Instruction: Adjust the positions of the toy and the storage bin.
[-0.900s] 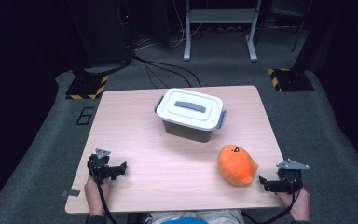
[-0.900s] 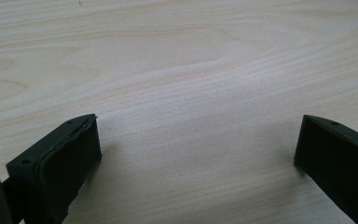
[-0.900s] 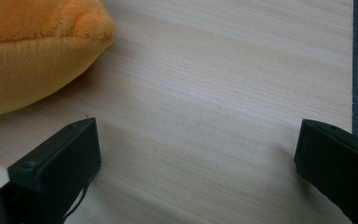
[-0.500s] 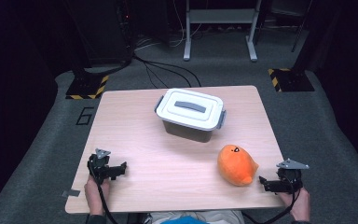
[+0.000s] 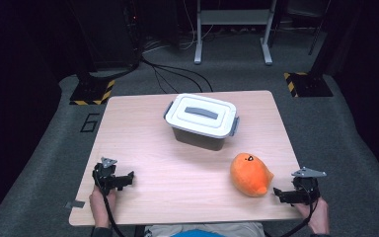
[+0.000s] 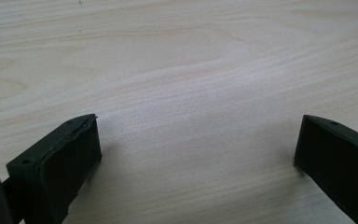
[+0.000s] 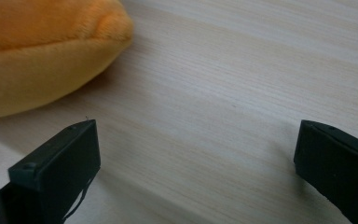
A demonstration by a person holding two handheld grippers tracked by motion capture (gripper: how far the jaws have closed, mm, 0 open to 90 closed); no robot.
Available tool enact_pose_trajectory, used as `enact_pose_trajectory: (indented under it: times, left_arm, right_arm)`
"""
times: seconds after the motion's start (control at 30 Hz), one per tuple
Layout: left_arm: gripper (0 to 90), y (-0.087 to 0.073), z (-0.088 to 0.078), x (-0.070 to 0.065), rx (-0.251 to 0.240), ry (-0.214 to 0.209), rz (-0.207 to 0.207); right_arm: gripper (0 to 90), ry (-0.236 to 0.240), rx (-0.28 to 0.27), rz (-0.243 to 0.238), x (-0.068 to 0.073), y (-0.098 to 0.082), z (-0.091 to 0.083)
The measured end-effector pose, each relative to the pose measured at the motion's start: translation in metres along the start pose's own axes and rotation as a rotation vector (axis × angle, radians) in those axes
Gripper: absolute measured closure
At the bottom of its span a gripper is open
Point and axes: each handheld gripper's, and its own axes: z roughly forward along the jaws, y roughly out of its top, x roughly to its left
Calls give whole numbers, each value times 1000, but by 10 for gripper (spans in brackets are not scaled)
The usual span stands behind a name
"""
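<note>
Orange plush toy (image 5: pixel 250 174) sits near the desk's (image 5: pixel 143 148) front right corner, lidded box (image 5: pixel 201 120) mid-desk behind it. Right gripper (image 5: pixel 278 193) is just beside the toy, jaws apart and empty; left gripper (image 5: pixel 128 177) idles wide open at the front left. Likely grab next: come in low and straddle the toy's soft middle before closing.

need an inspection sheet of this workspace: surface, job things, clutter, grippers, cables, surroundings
Surface: light wooden table, bare wood between the things.
Job's things: orange plush toy lying at the near right; grey box with a white lid closed on top, at the middle far side.
Clutter: nothing seen.
Grippers: left gripper near the front left corner, fingers open on bare wood; right gripper near the front right corner, fingers open, beside the toy, not touching it.
Cables: one trails from each gripper toward the person; black floor cables run beyond the table.
Surroundings: grey carpet, grey metal stand, two bases with yellow-black tape.
</note>
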Motion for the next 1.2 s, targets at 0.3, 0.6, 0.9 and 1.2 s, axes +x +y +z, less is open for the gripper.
enact_pose_trajectory:
  times: [0.3, 0.6, 0.9, 1.2]
  left_arm:
    - [0, 0, 0, 0, 0, 0, 0]
    - [0, 0, 0, 0, 0, 0, 0]
    - [0, 0, 0, 0, 0, 0, 0]
    - [0, 0, 0, 0, 0, 0, 0]
  right_arm:
    - [2, 29, 19, -53, 11, 12, -16]
    - [9, 78, 10, -57, 21, 21, -32]
    - [10, 105, 4, -95, 29, 34, -44]
    - [7, 152, -26, -128, 37, 50, -52]
